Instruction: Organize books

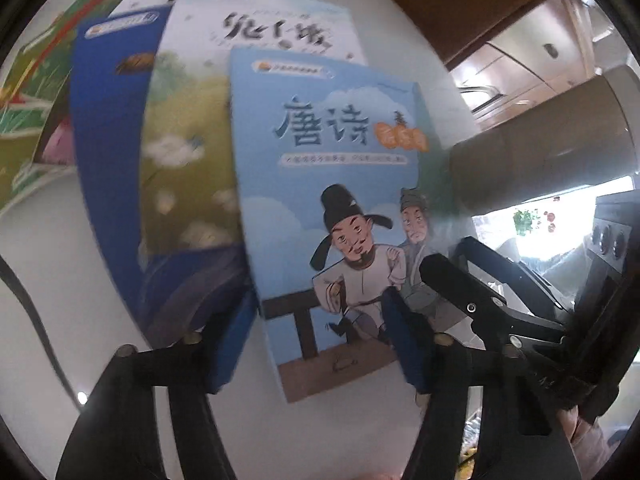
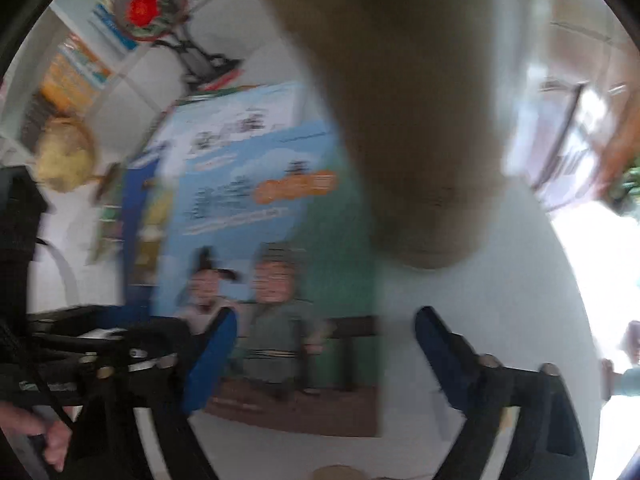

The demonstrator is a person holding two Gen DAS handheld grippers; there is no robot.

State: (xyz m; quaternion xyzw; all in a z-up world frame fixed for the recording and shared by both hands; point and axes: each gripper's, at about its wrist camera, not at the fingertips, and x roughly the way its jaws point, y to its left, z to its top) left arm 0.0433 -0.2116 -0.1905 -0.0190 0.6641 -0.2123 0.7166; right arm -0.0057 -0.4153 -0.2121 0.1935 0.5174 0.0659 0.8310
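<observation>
Left wrist view looks steeply down on a white table (image 1: 60, 272) where several thin books lie fanned and overlapping. Topmost is a light blue book (image 1: 320, 184) with dark Chinese title characters, an orange badge and two cartoon figures in old robes; under its left edge lies a book with a green meadow cover (image 1: 188, 152), and under that a dark blue book (image 1: 104, 152). A pale book with brush lettering (image 1: 280, 32) shows behind them, and green picture books (image 1: 28, 92) lie at the far left. The left gripper (image 1: 320, 344) has its blue-padded fingers spread on either side of the light blue book's lower part, one pad over the book's left edge, the other over the figures; whether the pads touch the cover cannot be told. A tan cylinder (image 1: 560, 140) lies just right of the books. Right wrist view, heavily blurred, shows the same light blue book (image 2: 260, 216) from the other side, with the right gripper (image 2: 324, 356) spread wide over its lower right part, its left pad above the cover and its right pad above bare table, nothing pinched. The cylinder (image 2: 400, 100) fills the top of this view.
</observation>
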